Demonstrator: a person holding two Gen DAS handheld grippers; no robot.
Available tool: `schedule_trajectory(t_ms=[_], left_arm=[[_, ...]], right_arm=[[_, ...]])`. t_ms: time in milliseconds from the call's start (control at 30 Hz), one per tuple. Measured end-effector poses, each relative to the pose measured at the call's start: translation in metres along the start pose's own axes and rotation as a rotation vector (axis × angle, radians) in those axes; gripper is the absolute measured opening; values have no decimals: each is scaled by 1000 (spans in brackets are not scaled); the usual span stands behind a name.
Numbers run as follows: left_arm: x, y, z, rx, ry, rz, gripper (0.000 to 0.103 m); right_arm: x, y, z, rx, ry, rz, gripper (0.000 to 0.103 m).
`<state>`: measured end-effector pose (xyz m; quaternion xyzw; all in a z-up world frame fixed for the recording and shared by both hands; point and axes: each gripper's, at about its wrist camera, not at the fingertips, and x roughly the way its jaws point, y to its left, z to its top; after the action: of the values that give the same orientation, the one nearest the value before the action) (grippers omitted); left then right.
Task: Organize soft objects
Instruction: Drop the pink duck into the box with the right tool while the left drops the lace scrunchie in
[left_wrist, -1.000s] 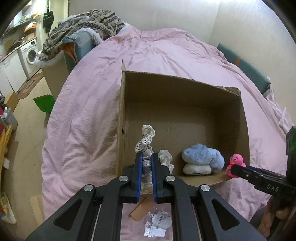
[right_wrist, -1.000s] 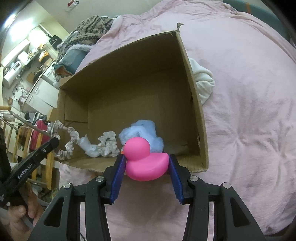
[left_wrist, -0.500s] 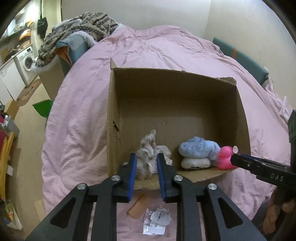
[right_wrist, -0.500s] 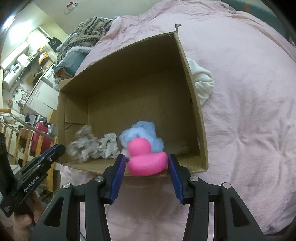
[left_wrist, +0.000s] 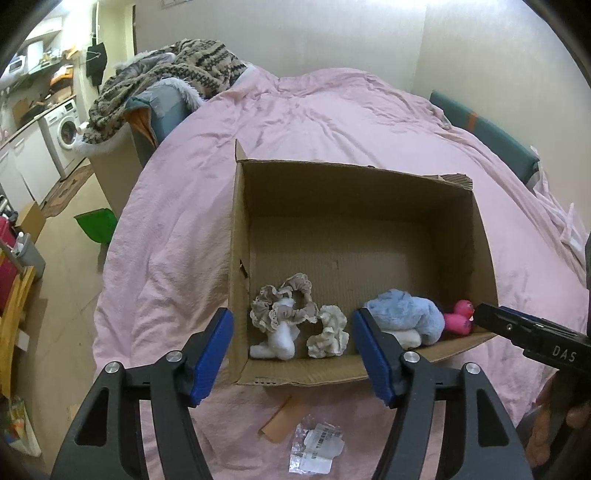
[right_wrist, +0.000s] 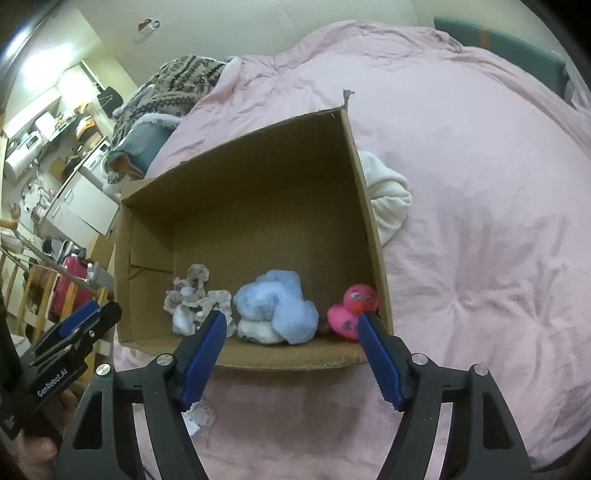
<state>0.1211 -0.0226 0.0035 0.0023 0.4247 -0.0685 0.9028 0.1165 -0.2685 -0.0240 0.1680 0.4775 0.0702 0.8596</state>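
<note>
An open cardboard box (left_wrist: 354, 206) (right_wrist: 255, 192) lies on the pink bed. Along its near wall sit a beige lace scrunchie (left_wrist: 284, 302) (right_wrist: 190, 286) over a white soft piece (left_wrist: 277, 341), a cream scrunchie (left_wrist: 328, 332), a blue-and-white plush bundle (left_wrist: 404, 319) (right_wrist: 275, 306) and a pink rubber duck (left_wrist: 460, 317) (right_wrist: 352, 308). My left gripper (left_wrist: 291, 334) hangs over the near left of the box, jaws opening, nothing pressed between them. My right gripper (right_wrist: 291, 332) hovers at the near rim, jaws opening, the duck lying free just past its right fingertip (right_wrist: 369, 325).
A white cloth (right_wrist: 388, 195) lies on the bed right of the box. A plastic packet (left_wrist: 317, 446) and a cardboard scrap (left_wrist: 282, 424) lie on the bedding in front of the box. A patterned blanket (left_wrist: 166, 74) is heaped at the far left. The floor holds a green bin (left_wrist: 96, 225).
My left gripper let go of the beige scrunchie, which dropped into the box. My right gripper released the pink duck, now lying in the box's near right corner. Both jaws have spread wide.
</note>
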Motion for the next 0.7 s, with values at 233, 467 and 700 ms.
schedule_trajectory(t_ms=[233, 467, 700], left_arm=[[-1, 2, -2, 0, 1, 13, 64], [-10, 7, -6, 0, -3, 28, 64], [-21, 14, -14, -6, 10, 39, 64]], right_arm=[[-1, 2, -2, -10, 2, 1, 78], [-4, 4, -8, -10, 17, 11, 78], [-15, 9, -19, -13, 25, 42, 78]])
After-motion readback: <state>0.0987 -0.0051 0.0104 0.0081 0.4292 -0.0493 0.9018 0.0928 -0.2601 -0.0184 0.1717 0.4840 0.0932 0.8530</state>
